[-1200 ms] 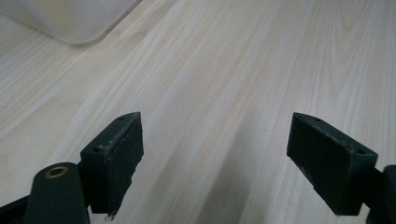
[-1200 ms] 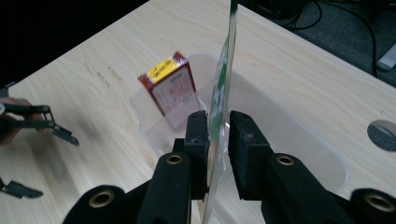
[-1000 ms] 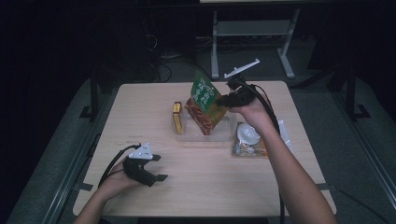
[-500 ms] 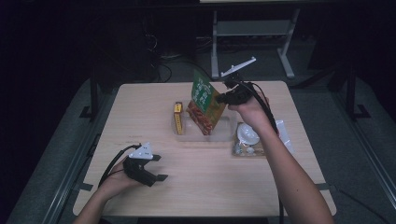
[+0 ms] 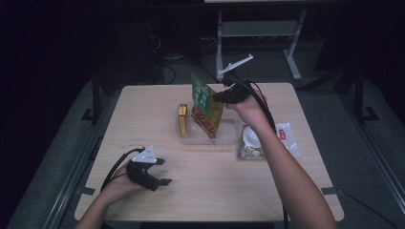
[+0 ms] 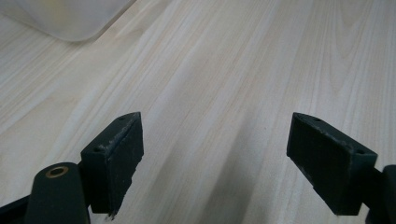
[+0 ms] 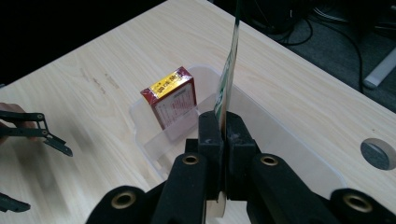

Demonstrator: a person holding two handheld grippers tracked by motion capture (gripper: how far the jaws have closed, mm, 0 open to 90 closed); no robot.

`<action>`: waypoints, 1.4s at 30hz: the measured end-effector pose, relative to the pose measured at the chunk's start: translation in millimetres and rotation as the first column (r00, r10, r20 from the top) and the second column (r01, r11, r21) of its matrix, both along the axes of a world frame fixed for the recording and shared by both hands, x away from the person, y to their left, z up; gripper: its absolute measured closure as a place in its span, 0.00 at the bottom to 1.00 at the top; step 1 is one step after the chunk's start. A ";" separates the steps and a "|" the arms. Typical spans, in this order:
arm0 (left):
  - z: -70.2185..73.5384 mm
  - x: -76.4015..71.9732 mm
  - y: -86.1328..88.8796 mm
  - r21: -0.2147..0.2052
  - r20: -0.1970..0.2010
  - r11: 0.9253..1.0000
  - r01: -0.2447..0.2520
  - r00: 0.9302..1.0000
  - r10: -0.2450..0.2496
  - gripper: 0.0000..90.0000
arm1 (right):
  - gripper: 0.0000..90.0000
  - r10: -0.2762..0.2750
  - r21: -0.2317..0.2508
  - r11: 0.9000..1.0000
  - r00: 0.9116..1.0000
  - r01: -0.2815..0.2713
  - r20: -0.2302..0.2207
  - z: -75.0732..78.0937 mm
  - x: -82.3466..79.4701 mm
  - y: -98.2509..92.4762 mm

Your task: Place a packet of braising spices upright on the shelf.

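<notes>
A light wooden table (image 5: 210,191) is seen from above, with a clear plastic tray (image 5: 229,136) near its middle. The right gripper (image 5: 220,97) is held over the tray, its jaws clenched on the upper edge of a flat green and red snack packet (image 5: 206,107); after closing, the jaws have just eased apart slightly, with the packet between them. In the right gripper view the packet (image 7: 229,79) is seen edge-on, pinched between the two black pads (image 7: 211,140) and hanging over the tray (image 7: 280,140). The packet's lower end is seen inside the tray in the high view; whether it touches the tray floor cannot be told. A small red and yellow box (image 5: 183,120) stands upright at the tray's left end, apart from the packet, and is shown also in the right gripper view (image 7: 170,100). To the right of the tray lie a round white container (image 5: 250,138) and a white pouch (image 5: 285,137). The left gripper (image 5: 160,172) is held low over the near left part of the table, well apart from the tray, its jaws released and wide with nothing between them; bare table (image 6: 224,70) is seen between its pads (image 6: 119,154).
</notes>
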State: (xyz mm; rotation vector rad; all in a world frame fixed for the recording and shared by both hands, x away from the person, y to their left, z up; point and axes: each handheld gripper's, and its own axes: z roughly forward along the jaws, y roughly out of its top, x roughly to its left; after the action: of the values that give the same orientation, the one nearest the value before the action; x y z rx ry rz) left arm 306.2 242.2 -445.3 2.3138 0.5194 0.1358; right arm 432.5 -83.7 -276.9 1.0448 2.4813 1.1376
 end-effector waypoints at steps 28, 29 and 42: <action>-0.2 -0.2 -3.6 0.005 -0.017 1.000 0.002 1.000 -0.002 0.20 | 0.33 0.051 0.108 0.992 0.994 -0.061 0.100 -15.2 -43.9 -47.5; -0.4 -0.9 -4.4 -0.006 -0.022 1.000 -0.006 1.000 0.006 0.20 | 0.33 0.050 0.106 0.992 0.994 -0.061 0.100 -17.0 -46.1 -49.4; -0.2 -1.1 -4.0 0.002 -0.036 1.000 -0.016 0.999 0.016 0.17 | 0.33 0.037 0.084 0.995 0.995 -0.045 0.098 -57.4 -73.2 -76.5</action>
State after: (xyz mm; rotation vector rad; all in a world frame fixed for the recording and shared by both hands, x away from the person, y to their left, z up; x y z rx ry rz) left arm 305.1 238.2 -445.5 2.3183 0.5561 0.1025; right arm 359.3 -160.2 -334.2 0.9418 2.4087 1.2861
